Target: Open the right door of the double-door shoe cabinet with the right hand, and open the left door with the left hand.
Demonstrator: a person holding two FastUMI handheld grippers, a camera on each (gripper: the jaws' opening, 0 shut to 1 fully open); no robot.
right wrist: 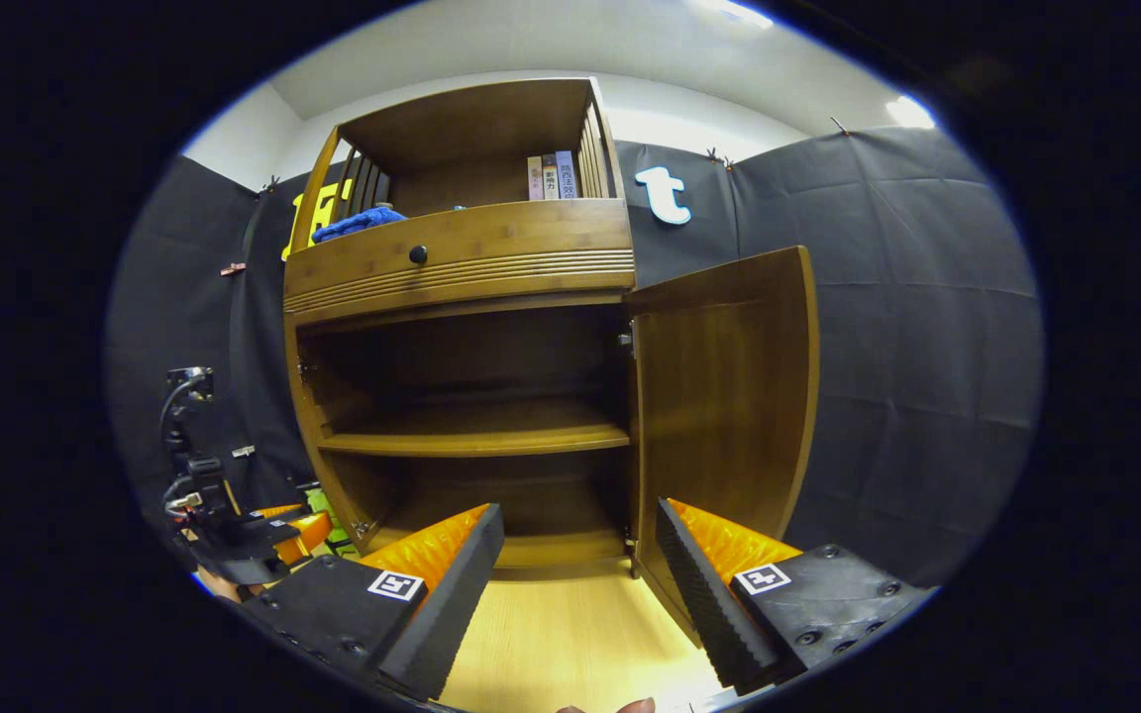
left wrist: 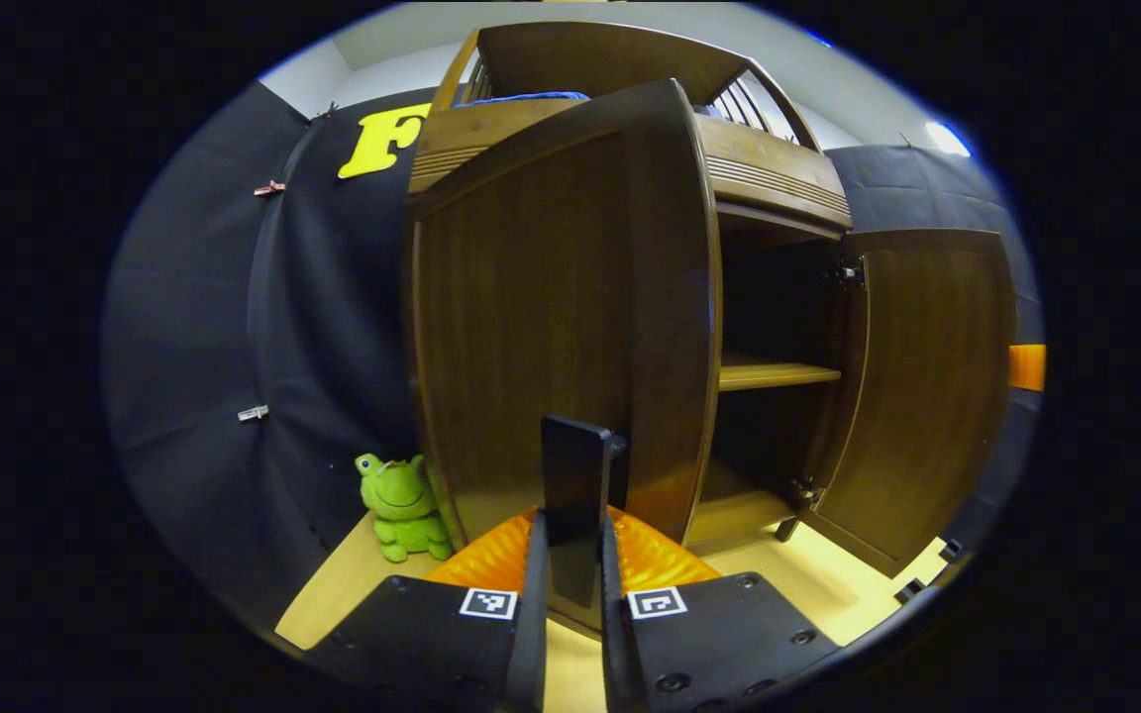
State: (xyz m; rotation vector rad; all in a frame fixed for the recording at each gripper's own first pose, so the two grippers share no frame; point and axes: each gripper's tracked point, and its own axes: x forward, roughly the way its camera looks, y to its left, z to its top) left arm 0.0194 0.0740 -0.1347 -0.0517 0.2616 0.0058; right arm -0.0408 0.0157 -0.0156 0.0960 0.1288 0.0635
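Note:
The wooden shoe cabinet (right wrist: pixel 462 253) stands with both doors swung out. In the left gripper view the left door (left wrist: pixel 531 317) looms close, and my left gripper (left wrist: pixel 573 530) is shut on its flat dark handle (left wrist: pixel 575 465). The right door (left wrist: pixel 927 396) hangs wide open at the right, past the inner shelf (left wrist: pixel 778 374). In the right gripper view my right gripper (right wrist: pixel 575 584) is open and holds nothing, a little way in front of the cabinet's lower compartment. The right door (right wrist: pixel 729 396) stands just beyond its right finger. The left gripper (right wrist: pixel 234 540) shows at the far left.
A green frog plush (left wrist: pixel 402 505) sits on the pale wooden floor (right wrist: pixel 570 634) by the cabinet's left side. A drawer with a round knob (right wrist: pixel 418 254) runs above the doors. Books (right wrist: pixel 551 176) and a blue cloth (right wrist: pixel 358 223) lie on the top shelf.

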